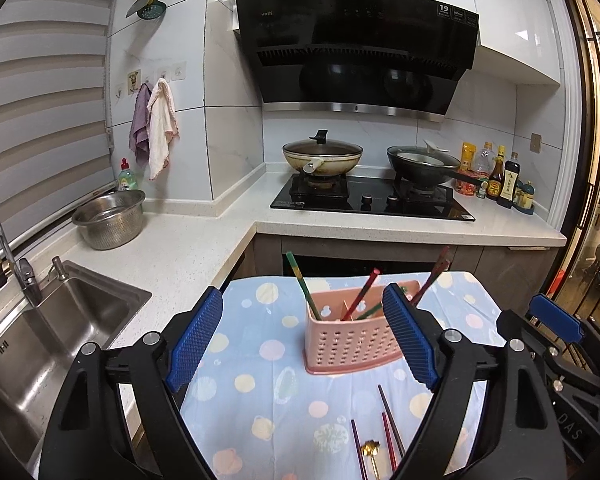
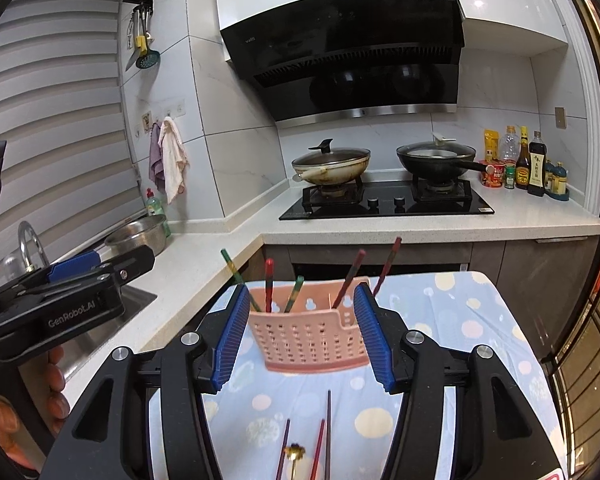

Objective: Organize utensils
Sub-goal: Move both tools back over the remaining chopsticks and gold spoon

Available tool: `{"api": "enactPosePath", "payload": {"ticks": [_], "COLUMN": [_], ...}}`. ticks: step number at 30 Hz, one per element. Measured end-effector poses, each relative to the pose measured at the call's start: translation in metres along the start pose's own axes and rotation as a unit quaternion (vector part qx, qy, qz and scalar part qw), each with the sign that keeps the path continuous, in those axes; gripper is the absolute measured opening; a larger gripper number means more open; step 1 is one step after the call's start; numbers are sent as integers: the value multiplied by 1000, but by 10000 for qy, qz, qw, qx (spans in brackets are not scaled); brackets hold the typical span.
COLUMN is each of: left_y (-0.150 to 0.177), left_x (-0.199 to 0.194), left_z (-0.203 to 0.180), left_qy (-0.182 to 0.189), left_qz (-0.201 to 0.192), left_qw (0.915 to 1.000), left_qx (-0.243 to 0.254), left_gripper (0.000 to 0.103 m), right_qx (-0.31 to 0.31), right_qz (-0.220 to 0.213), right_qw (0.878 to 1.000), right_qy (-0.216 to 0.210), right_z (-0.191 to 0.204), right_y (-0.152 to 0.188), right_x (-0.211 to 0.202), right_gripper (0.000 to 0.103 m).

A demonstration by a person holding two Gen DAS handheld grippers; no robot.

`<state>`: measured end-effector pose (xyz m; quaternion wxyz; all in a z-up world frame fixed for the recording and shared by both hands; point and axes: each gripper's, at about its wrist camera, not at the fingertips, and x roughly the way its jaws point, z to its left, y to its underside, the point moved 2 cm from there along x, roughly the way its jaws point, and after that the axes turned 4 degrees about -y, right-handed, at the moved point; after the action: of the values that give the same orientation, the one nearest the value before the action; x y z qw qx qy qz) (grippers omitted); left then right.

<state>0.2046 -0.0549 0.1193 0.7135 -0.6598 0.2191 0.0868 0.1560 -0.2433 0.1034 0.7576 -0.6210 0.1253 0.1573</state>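
At the far left we saw the stainless-steel sink (image 1: 56,320) set into the speckled white countertop (image 1: 196,236), well apart from our work. Next came our left gripper (image 1: 304,338), its ridged blue pads (image 1: 196,336) spread wide with nothing between them; we judged it held that way in readiness for another pick.

In the middle stood the pink perforated plastic utensil holder (image 1: 352,342), upright on the pale blue cloth with pastel dots (image 1: 240,392) covering the small table. Several coloured chopsticks (image 1: 302,286) already leaned in its compartments, tips down, which we took to mean the sorting was partly done. Nearer to us on the cloth lay the loose dark and red chopsticks (image 1: 390,420) and a small gold-coloured spoon (image 1: 370,450), flat and side by side, not yet put away.

Further right was our right gripper (image 2: 304,338), jaws also apart though narrower, and empty; the holder showed beyond the gap, not touched by either pad. In its view the left gripper appeared at the left edge with fingers of a hand (image 2: 56,376) wrapped beneath it.

Both tools pointed at the holder from behind the loose pieces, so we judged the next move would be a reach down to those.
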Motion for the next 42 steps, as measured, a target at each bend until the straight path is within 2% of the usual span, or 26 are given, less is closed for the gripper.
{"api": "enactPosePath", "payload": {"ticks": [11, 22, 31, 42], "left_y": [37, 80, 133, 195], "left_x": [-28, -34, -30, -22], "left_z": [-2, -8, -10, -12], "left_qy": [52, 112, 107, 76], "left_qz": [210, 586, 1136, 1809], "left_qw": [9998, 9982, 9934, 9833], "left_qx": [1, 26, 91, 192], "left_gripper": [78, 78, 78, 78], "right_qx": [131, 279, 400, 339], "right_qz": [289, 722, 1288, 1838], "right_qw": [9995, 9970, 9906, 9818], "right_qy": [-24, 74, 223, 343], "right_z": [2, -7, -18, -25], "right_y": [44, 94, 147, 200], "right_x": [-35, -49, -46, -30], "right_gripper": [53, 53, 53, 53]}}
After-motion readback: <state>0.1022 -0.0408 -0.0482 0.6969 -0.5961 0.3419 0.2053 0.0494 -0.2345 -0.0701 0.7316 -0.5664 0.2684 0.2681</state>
